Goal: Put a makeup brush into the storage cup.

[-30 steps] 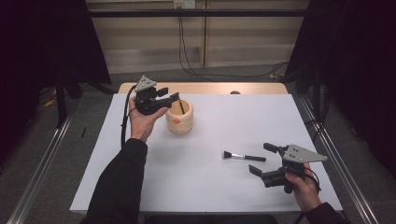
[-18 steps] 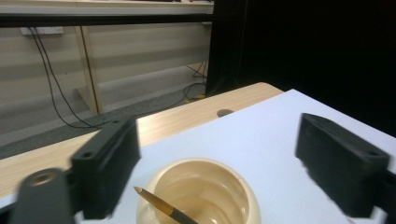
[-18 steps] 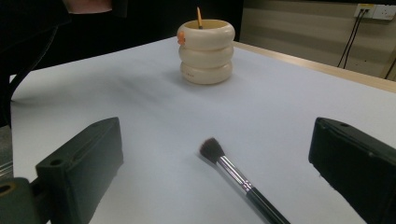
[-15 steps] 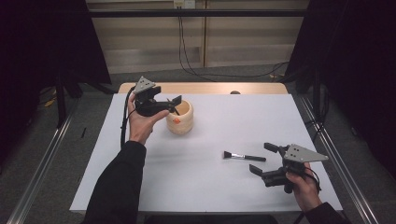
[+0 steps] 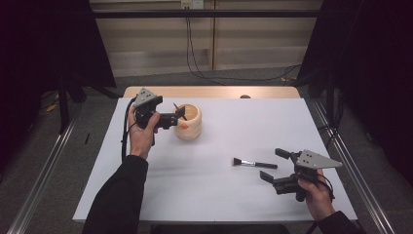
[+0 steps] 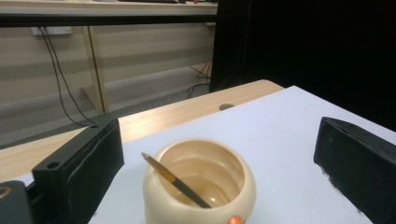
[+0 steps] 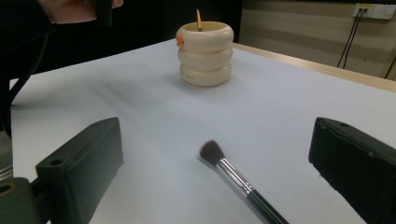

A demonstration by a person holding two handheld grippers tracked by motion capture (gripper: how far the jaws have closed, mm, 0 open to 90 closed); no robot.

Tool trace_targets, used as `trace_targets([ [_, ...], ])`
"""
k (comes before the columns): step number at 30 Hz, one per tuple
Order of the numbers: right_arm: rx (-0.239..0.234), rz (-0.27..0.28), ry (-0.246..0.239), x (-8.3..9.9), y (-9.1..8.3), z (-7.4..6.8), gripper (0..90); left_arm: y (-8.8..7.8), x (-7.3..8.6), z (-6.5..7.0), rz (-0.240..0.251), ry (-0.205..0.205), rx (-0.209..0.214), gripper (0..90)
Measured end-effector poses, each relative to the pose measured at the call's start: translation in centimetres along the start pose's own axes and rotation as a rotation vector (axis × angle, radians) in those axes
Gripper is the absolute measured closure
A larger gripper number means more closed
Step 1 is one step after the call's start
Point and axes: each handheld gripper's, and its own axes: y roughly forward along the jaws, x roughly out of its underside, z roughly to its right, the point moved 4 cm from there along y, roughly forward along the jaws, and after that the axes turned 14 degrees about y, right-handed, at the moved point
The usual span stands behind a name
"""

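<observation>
A cream ringed pot stands at the table's far left, with a thin brown-tipped brush leaning inside it. My left gripper hovers just left of the pot's rim. Its jaws have just been opening and now stand open, wide apart, with nothing pressed between them. A black-handled makeup brush lies flat on the white sheet at the near right. My right gripper rests open just right of its handle; the brush lies ahead between the jaws, untouched. The pot shows farther off there.
The white sheet covers the table; a strip of bare wood runs along its far edge, with a small dark hole in it. Metal rails flank both sides. Cables hang on the back wall.
My left gripper's jaws have spread apart by the pot's rim, and the thin brush now leans free in the pot. The right gripper and the makeup brush have kept still.
</observation>
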Motion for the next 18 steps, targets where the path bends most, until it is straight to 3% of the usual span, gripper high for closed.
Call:
trace_targets([
  [3, 0.007, 0.008, 0.005, -0.1, -0.2, 0.1, 2.2, -0.4, 0.7, 0.0, -0.017, -0.021, -0.001, 1.5],
  [5, 0.010, 0.007, 0.008, -0.1, -0.3, 0.2, 2.2, -0.8, 1.0, -0.1, -0.026, -0.012, -0.018, 1.5],
  [15, 0.015, 0.003, 0.004, 0.0, -0.5, 0.3, 2.1, -3.1, 1.8, 0.9, -0.016, -0.003, -0.013, 1.6],
  [18, 0.021, 0.009, -0.001, 0.0, -0.7, 0.4, 2.1, -3.9, 1.9, 1.4, 0.008, -0.015, -0.006, 1.6],
])
